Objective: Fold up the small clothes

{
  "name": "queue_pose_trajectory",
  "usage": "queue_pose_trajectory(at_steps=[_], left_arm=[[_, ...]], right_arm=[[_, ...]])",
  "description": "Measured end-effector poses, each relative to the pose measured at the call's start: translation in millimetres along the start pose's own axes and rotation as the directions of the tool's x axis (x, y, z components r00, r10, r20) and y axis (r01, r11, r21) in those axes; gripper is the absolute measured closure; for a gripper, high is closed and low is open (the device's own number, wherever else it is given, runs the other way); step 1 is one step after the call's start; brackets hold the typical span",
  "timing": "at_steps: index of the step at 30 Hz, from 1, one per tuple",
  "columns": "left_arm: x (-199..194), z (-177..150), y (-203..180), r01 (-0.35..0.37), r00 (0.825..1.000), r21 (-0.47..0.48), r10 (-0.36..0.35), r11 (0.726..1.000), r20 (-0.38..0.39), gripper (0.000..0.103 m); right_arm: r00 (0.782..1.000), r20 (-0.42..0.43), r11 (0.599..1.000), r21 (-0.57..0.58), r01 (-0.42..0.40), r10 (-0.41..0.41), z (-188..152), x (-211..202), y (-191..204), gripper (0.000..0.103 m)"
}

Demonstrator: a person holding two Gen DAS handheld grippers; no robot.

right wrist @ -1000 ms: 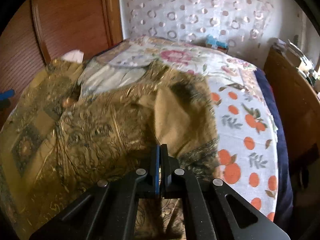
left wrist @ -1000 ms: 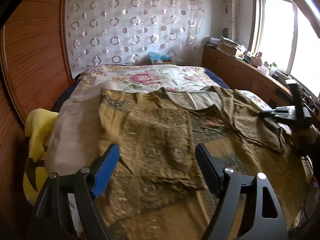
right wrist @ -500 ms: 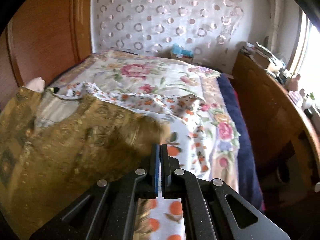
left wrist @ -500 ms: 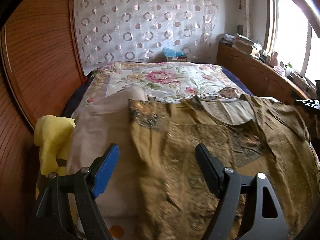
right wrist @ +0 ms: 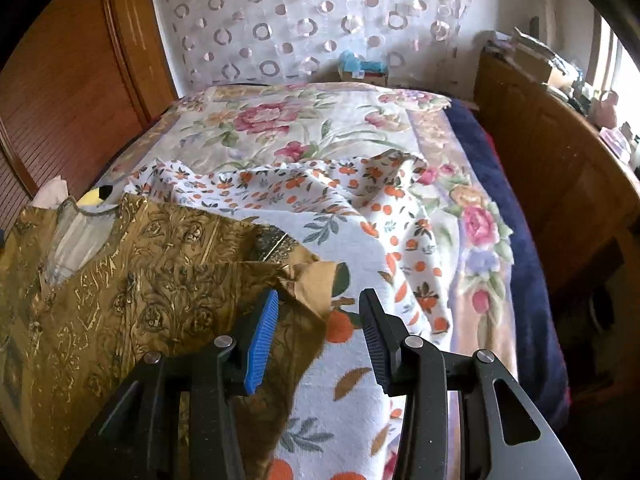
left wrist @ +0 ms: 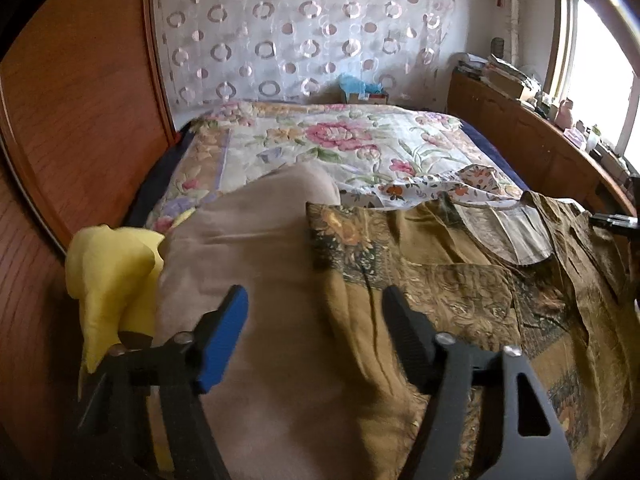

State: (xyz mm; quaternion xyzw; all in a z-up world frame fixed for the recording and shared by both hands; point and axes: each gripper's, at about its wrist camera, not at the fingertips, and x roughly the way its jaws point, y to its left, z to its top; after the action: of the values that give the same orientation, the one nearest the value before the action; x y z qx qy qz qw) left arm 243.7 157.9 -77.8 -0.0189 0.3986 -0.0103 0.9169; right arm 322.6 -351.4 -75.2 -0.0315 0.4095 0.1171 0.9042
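Note:
A small olive-gold patterned top [left wrist: 460, 300] lies spread on the bed, its grey-lined neck opening [left wrist: 504, 232] facing up. In the right wrist view the same top [right wrist: 120, 304] lies at the left, its right sleeve edge [right wrist: 308, 276] crumpled just ahead of the jaws. My left gripper [left wrist: 316, 328] is open and empty over the top's left edge, where it meets a beige cloth [left wrist: 248, 264]. My right gripper [right wrist: 320, 336] is open and empty above the sleeve edge and an orange-print cloth [right wrist: 360, 216]. The right gripper's tip also shows in the left wrist view [left wrist: 612, 222].
A yellow cloth [left wrist: 108, 280] hangs at the bed's left edge by the wooden wall [left wrist: 72, 128]. The floral bedspread [right wrist: 288, 120] stretches to a circle-patterned curtain [right wrist: 304, 20]. A wooden cabinet [right wrist: 560, 168] with clutter runs along the right.
My right gripper has opened and let go of the sleeve, and has drawn back to the right. My left gripper has swung left toward the top's left edge, staying open.

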Motion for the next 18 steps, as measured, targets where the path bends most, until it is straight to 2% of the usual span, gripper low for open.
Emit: queue_pose_trajectory(at_steps=[8, 11, 12, 13, 14, 15, 16, 18], left_arm=[[11.9, 9.5, -1.1, 0.044, 0.999, -0.001, -0.044, 0.999, -0.024, 0.046], [20.3, 15.8, -5.3, 0.061, 0.997, 0.007, -0.061, 0.998, -0.04, 0.054], [22.7, 17.2, -4.8, 0.069, 0.997, 0.003, -0.069, 0.998, -0.046, 0.06], [25.4, 18.2, -5.5, 0.079, 0.995, 0.002, -0.079, 0.997, -0.053, 0.069], [28.6, 18.9, -7.1, 0.098, 0.993, 0.007, -0.097, 0.995, -0.067, 0.075], [30.2, 19.4, -7.0, 0.107, 0.992, 0.013, -0.105, 0.994, -0.075, 0.089], [30.1, 19.8, -8.8, 0.108, 0.991, 0.018, -0.106, 0.994, -0.078, 0.098], [22.4, 20.1, -13.9, 0.117, 0.991, 0.027, -0.115, 0.993, -0.064, 0.101]], right_arm=[[1.0, 0.019, 1.0, -0.017, 0.018, -0.018, -5.3, 3.4, -1.1, 0.059], [0.999, 0.02, 0.999, -0.019, 0.025, -0.025, -6.8, 3.4, 1.0, 0.059], [0.999, 0.018, 0.999, -0.022, 0.027, -0.027, -6.7, 3.2, 2.1, 0.06], [1.0, 0.014, 0.999, -0.027, 0.021, -0.021, -6.7, 2.7, 3.7, 0.064], [1.0, 0.007, 0.999, -0.044, -0.006, 0.006, -6.5, 1.4, 7.6, 0.086], [1.0, -0.003, 0.997, -0.069, -0.016, 0.016, -6.3, 0.6, 12.4, 0.098], [1.0, -0.002, 0.995, -0.098, 0.003, -0.003, -6.9, -1.8, 18.9, 0.098], [1.0, 0.007, 0.993, -0.119, 0.002, -0.001, -8.1, -7.9, 26.4, 0.099]])
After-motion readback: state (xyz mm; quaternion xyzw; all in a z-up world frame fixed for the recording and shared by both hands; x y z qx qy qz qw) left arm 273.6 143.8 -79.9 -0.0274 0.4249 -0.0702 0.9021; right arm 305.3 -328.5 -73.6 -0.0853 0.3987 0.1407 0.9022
